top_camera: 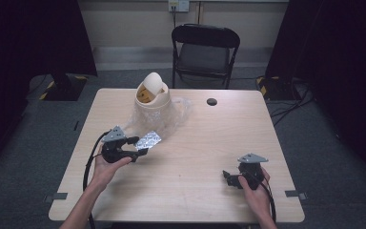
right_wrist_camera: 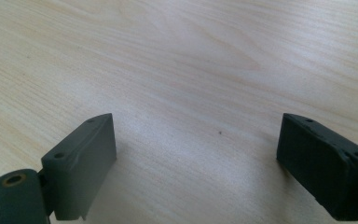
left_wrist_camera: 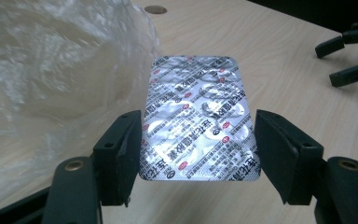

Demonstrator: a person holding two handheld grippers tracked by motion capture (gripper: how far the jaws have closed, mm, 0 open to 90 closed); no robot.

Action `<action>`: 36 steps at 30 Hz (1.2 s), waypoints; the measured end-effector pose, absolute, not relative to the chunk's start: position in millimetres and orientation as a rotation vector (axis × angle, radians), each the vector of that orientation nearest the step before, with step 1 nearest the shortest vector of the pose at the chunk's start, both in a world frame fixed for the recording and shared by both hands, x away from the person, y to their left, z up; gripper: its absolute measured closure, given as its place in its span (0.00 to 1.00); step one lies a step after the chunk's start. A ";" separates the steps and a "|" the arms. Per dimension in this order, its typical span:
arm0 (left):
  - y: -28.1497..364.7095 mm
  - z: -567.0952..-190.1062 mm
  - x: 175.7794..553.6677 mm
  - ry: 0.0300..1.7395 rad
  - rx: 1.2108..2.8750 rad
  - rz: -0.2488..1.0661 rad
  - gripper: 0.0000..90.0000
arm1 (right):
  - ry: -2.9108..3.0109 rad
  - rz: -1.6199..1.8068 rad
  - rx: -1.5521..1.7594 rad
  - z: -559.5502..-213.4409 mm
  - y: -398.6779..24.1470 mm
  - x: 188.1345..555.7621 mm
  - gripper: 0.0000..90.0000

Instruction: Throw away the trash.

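Bare pale-wood table (top_camera: 190, 157) lies open between the two hands, and the right gripper (top_camera: 232, 179) rests near the front edge with its jaws spread wide over grained wood, holding nothing. The left gripper (top_camera: 136, 147) has its jaws closed on the side edges of a silver blister pack (left_wrist_camera: 198, 116) — flat, foil-backed, printed, round-cornered — held just above the table beside crinkled clear plastic wrap (left_wrist_camera: 51, 60) around a cream swing-lid bin (top_camera: 151, 93).

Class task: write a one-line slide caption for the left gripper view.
Left tool grips a silver blister pack by its edges, beside crinkled clear plastic.
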State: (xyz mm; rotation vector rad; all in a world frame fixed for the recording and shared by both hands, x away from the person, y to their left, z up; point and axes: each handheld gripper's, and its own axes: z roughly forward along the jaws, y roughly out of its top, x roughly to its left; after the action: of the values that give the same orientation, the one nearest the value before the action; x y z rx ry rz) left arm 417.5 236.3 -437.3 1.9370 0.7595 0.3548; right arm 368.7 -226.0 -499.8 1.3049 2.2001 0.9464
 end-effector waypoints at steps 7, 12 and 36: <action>243.1 -423.6 425.2 0.757 1.927 0.381 0.38 | 2.200 0.947 1.305 -499.8 -226.0 368.7 0.12; 248.7 -412.5 430.3 0.759 1.912 0.409 0.38 | 2.200 0.947 1.305 -499.8 -226.0 368.7 0.12; 263.7 -372.8 457.8 0.763 1.867 0.480 0.38 | 2.200 0.947 1.305 -499.8 -226.0 368.7 0.12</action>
State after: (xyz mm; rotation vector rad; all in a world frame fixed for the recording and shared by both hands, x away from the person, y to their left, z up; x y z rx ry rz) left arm 457.8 263.7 -372.8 1.8672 0.7635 0.4805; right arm 368.7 -226.0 -499.8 1.3050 2.2003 0.9468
